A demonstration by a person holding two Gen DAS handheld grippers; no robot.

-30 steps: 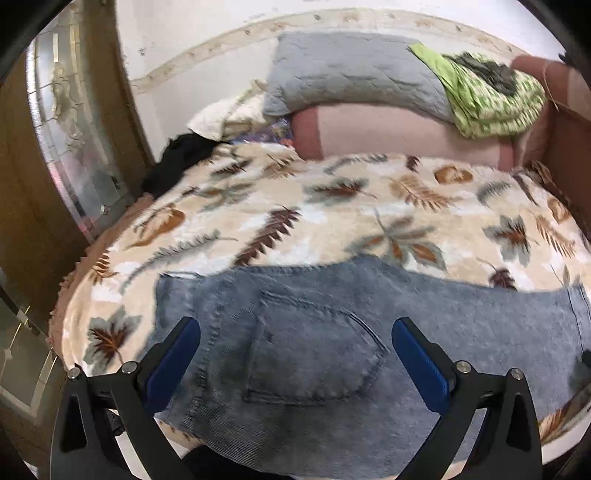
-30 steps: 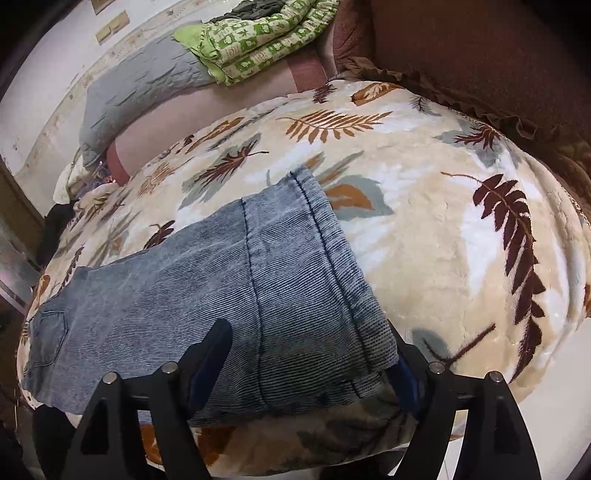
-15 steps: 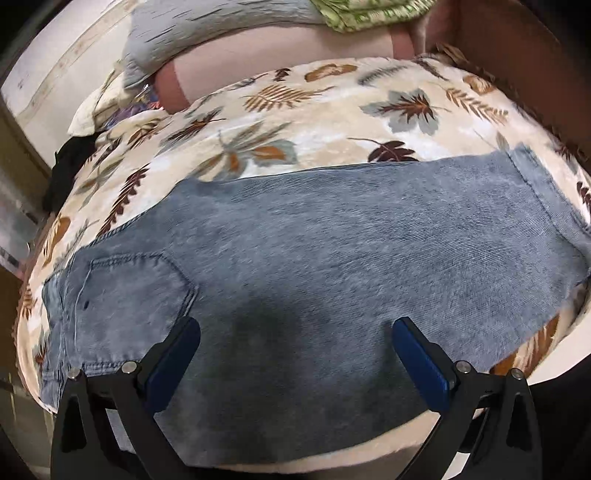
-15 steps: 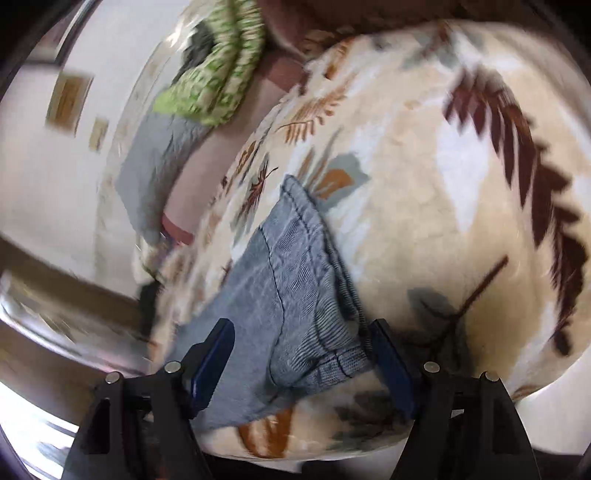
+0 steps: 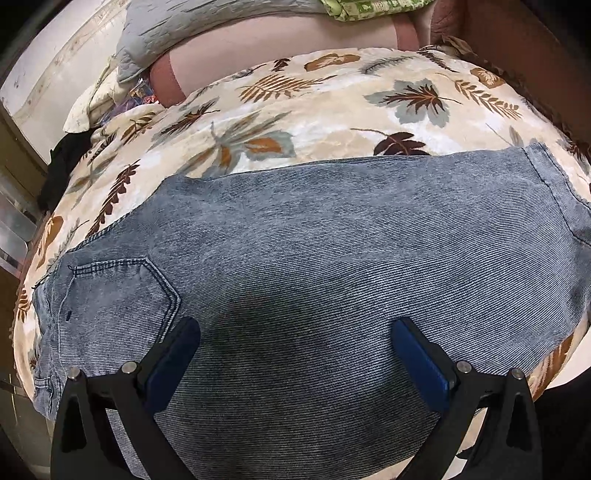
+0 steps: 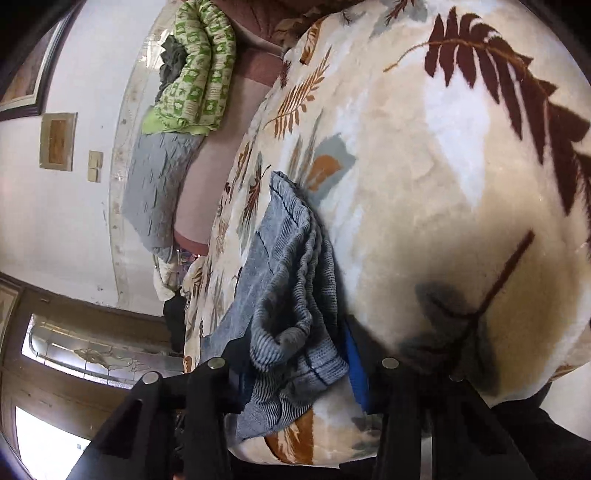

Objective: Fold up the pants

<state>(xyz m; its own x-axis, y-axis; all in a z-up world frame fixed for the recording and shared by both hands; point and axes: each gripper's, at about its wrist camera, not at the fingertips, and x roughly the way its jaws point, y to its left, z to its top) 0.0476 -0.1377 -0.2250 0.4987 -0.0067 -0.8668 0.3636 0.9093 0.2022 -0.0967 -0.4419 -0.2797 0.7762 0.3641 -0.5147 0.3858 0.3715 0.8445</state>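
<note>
Blue-grey denim pants (image 5: 332,240) lie flat across the near edge of a bed, with the back pocket (image 5: 118,295) at the left and the leg hem at the right. My left gripper (image 5: 295,328) hovers open over the middle of the legs, its blue pads (image 5: 173,354) wide apart with only flat denim below them. In the right wrist view the hem end of the pants (image 6: 288,258) is bunched into folds. My right gripper (image 6: 291,350) is closing its jaws on that bunch, and its blue pad (image 6: 354,369) presses against the cloth.
A cream blanket with a leaf print (image 5: 295,110) covers the bed. A grey pillow (image 5: 184,29), a pink bolster (image 5: 277,40) and a folded green quilt (image 6: 199,74) sit at the far side. Dark clothing (image 5: 62,155) lies at the left edge. A glazed door (image 6: 92,354) stands beyond.
My left gripper swung right from the pocket end and dropped over the middle of the legs. My right gripper rolled, moved in on the hem and narrowed its jaws, bunching the denim.
</note>
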